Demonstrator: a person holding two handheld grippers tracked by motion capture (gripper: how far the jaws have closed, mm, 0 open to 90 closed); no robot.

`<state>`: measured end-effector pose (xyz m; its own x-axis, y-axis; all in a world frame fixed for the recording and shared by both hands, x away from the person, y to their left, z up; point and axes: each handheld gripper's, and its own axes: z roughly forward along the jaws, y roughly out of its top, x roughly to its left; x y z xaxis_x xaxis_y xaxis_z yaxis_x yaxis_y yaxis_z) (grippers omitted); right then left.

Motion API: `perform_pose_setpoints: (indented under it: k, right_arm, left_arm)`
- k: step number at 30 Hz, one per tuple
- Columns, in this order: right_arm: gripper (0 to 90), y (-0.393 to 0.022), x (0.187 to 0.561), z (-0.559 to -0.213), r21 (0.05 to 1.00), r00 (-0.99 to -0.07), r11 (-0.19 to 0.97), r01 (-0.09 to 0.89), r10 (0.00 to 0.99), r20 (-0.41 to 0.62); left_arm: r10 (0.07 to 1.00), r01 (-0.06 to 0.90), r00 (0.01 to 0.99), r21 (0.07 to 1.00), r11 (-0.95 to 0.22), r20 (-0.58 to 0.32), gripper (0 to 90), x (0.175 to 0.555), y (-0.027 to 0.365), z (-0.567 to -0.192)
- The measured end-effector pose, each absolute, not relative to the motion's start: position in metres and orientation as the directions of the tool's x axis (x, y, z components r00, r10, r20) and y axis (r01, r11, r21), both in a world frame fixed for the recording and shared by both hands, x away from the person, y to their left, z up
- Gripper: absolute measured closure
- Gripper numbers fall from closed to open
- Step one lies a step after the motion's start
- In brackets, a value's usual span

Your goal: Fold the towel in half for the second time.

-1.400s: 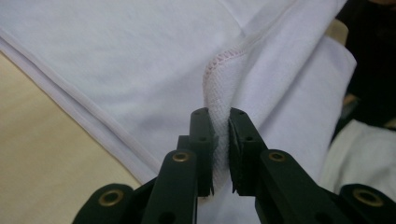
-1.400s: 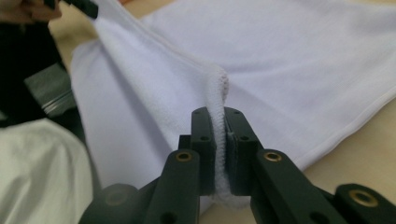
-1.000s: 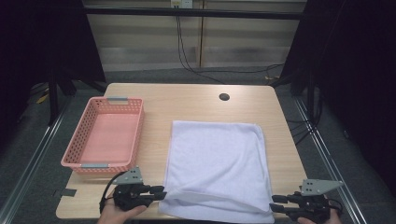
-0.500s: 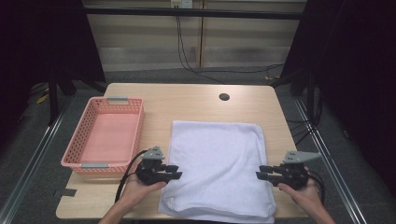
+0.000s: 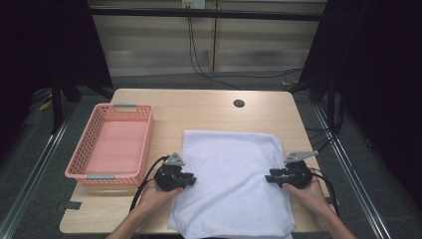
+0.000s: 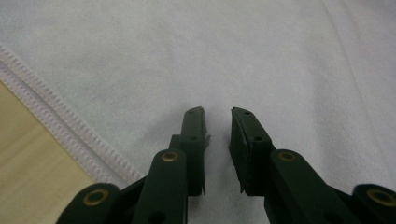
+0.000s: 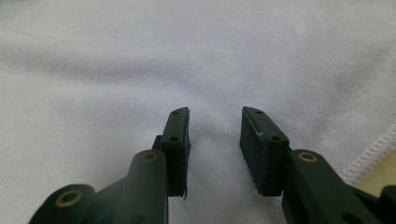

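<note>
Both hands now sit farther up the towel [image 5: 231, 184]; left hand-held gripper [image 5: 191, 180] narrowing, right hand-held gripper [image 5: 268, 178] parted, both jaws level, empty.

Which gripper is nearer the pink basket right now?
Left. The left gripper sits at the towel's left edge, just off the pink basket's near right corner. The right gripper is at the towel's right edge, with the whole towel between it and the basket.

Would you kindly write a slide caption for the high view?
Two hand-held claws, left claw and right claw, rest at opposite edges of a white towel beside a pink basket.
</note>
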<state>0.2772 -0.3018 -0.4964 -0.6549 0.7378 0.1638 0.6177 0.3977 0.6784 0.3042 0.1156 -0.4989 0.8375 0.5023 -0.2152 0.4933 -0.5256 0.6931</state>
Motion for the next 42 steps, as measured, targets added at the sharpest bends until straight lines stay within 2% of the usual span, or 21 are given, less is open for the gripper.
perform_pose_setpoints:
  k: [2, 4, 8, 11, 12, 14, 15, 17, 19, 20, 23, 25, 26, 29, 34, 36, 38, 40, 42]
  right_arm:
    - [64.2, -0.305, 0.266, -0.496, 0.674, -0.663, 0.406, 0.617, 0.730, 0.167]
    - [64.2, -0.306, 0.253, -0.493, 0.659, -0.668, 0.427, 0.619, 0.728, 0.156]
    - [64.1, -0.309, 0.227, -0.491, 0.643, -0.690, 0.448, 0.622, 0.701, 0.179]
    - [62.8, -0.310, 0.221, -0.487, 0.650, -0.698, 0.444, 0.616, 0.691, 0.189]
    - [63.5, -0.312, 0.224, -0.485, 0.670, -0.693, 0.425, 0.609, 0.696, 0.188]
    - [70.6, -0.319, 0.235, -0.478, 0.708, -0.683, 0.379, 0.596, 0.703, 0.197]
    - [71.4, -0.324, 0.245, -0.474, 0.731, -0.672, 0.348, 0.587, 0.713, 0.201]
    - [68.1, -0.328, 0.264, -0.467, 0.749, -0.652, 0.333, 0.573, 0.739, 0.171]
    - [64.3, -0.331, 0.284, -0.463, 0.753, -0.636, 0.334, 0.567, 0.758, 0.143]
    - [62.3, -0.333, 0.291, -0.463, 0.756, -0.631, 0.328, 0.567, 0.762, 0.143]
    - [58.9, -0.338, 0.319, -0.466, 0.766, -0.592, 0.301, 0.568, 0.796, 0.127]
    - [53.7, -0.341, 0.332, -0.471, 0.767, -0.585, 0.283, 0.575, 0.798, 0.144]
    - [52.2, -0.341, 0.337, -0.472, 0.762, -0.584, 0.283, 0.582, 0.798, 0.150]
    - [47.1, -0.340, 0.346, -0.480, 0.754, -0.589, 0.287, 0.591, 0.792, 0.160]
    - [46.3, -0.333, 0.349, -0.491, 0.719, -0.588, 0.315, 0.620, 0.793, 0.160]
    - [47.9, -0.331, 0.348, -0.495, 0.712, -0.586, 0.321, 0.625, 0.796, 0.155]
    - [49.8, -0.332, 0.347, -0.498, 0.702, -0.585, 0.327, 0.633, 0.796, 0.157]
    - [52.4, -0.332, 0.345, -0.502, 0.691, -0.577, 0.327, 0.645, 0.801, 0.160]
    - [59.3, -0.332, 0.345, -0.501, 0.692, -0.585, 0.331, 0.642, 0.794, 0.163]
  left_arm:
    - [0.490, 0.507, 0.838, 0.677, -0.533, -0.242, 75.1, 0.292, 0.115, -0.497]
    - [0.460, 0.474, 0.860, 0.674, -0.567, -0.218, 76.0, 0.275, 0.113, -0.495]
    - [0.420, 0.472, 0.872, 0.655, -0.591, -0.250, 76.0, 0.253, 0.115, -0.493]
    - [0.405, 0.471, 0.875, 0.669, -0.575, -0.267, 71.2, 0.256, 0.116, -0.488]
    - [0.420, 0.478, 0.867, 0.681, -0.554, -0.267, 70.0, 0.263, 0.116, -0.485]
    - [0.438, 0.496, 0.854, 0.697, -0.519, -0.282, 69.5, 0.281, 0.115, -0.480]
    - [0.448, 0.486, 0.855, 0.704, -0.518, -0.261, 68.6, 0.290, 0.112, -0.476]
    - [0.458, 0.500, 0.844, 0.719, -0.482, -0.279, 69.1, 0.311, 0.104, -0.472]
    - [0.476, 0.492, 0.840, 0.734, -0.469, -0.259, 67.9, 0.328, 0.098, -0.471]
    - [0.495, 0.529, 0.817, 0.728, -0.436, -0.297, 67.2, 0.344, 0.096, -0.473]
    - [0.555, 0.586, 0.764, 0.711, -0.388, -0.328, 59.2, 0.366, 0.093, -0.476]
    - [0.571, 0.572, 0.766, 0.720, -0.393, -0.296, 59.3, 0.376, 0.094, -0.478]
    - [0.578, 0.581, 0.756, 0.721, -0.378, -0.306, 58.5, 0.380, 0.095, -0.480]
    - [0.613, 0.563, 0.752, 0.718, -0.409, -0.240, 53.5, 0.386, 0.097, -0.484]
    - [0.651, 0.594, 0.721, 0.696, -0.404, -0.238, 45.4, 0.390, 0.104, -0.498]
    - [0.641, 0.582, 0.734, 0.695, -0.421, -0.226, 44.9, 0.391, 0.106, -0.500]
    - [0.649, 0.598, 0.718, 0.701, -0.389, -0.253, 44.8, 0.392, 0.107, -0.500]
    - [0.667, 0.578, 0.718, 0.704, -0.412, -0.199, 44.2, 0.389, 0.104, -0.499]
    - [0.672, 0.575, 0.717, 0.704, -0.417, -0.188, 42.8, 0.389, 0.104, -0.497]
